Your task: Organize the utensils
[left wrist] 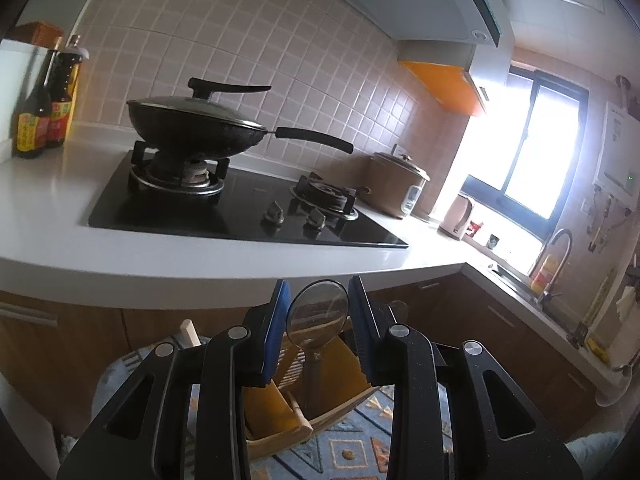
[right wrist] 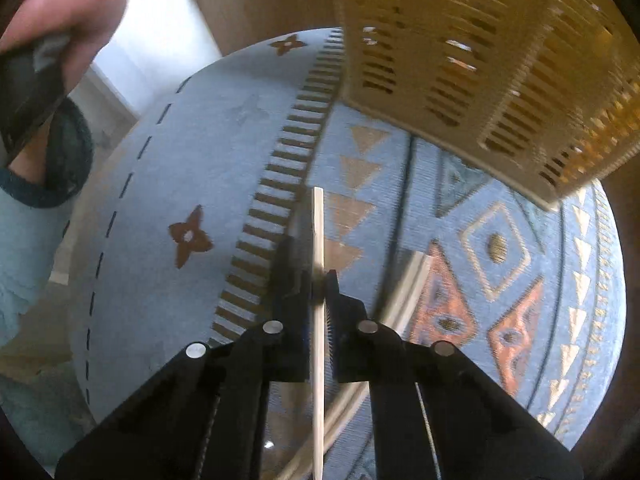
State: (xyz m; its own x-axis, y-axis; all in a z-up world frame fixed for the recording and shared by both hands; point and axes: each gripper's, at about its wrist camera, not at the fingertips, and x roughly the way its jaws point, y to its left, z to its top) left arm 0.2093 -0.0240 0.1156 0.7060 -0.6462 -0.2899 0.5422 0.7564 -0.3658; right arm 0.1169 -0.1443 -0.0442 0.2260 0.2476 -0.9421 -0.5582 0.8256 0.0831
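My left gripper (left wrist: 318,292) is shut on a yellow slatted utensil basket (left wrist: 272,404) and holds it in the air in front of the counter. A metal spoon (left wrist: 318,310) stands in the basket, its bowl showing between the blue pads (left wrist: 276,328). In the right wrist view the same basket (right wrist: 480,60) hangs at the upper right, above the table. My right gripper (right wrist: 319,276) points down at the blue patterned tablecloth (right wrist: 180,160) and is shut on a pale chopstick (right wrist: 318,220), which runs straight between the jaws. A second, blurred chopstick (right wrist: 404,292) lies on the cloth just to its right.
Beyond the basket is a white counter (left wrist: 60,208) with a black gas hob, a lidded wok (left wrist: 192,124), two sauce bottles (left wrist: 40,116), a rice cooker (left wrist: 396,188) and a kettle (left wrist: 458,216). A sink tap (left wrist: 560,256) is at the right. A person's hand (right wrist: 68,8) shows at the upper left.
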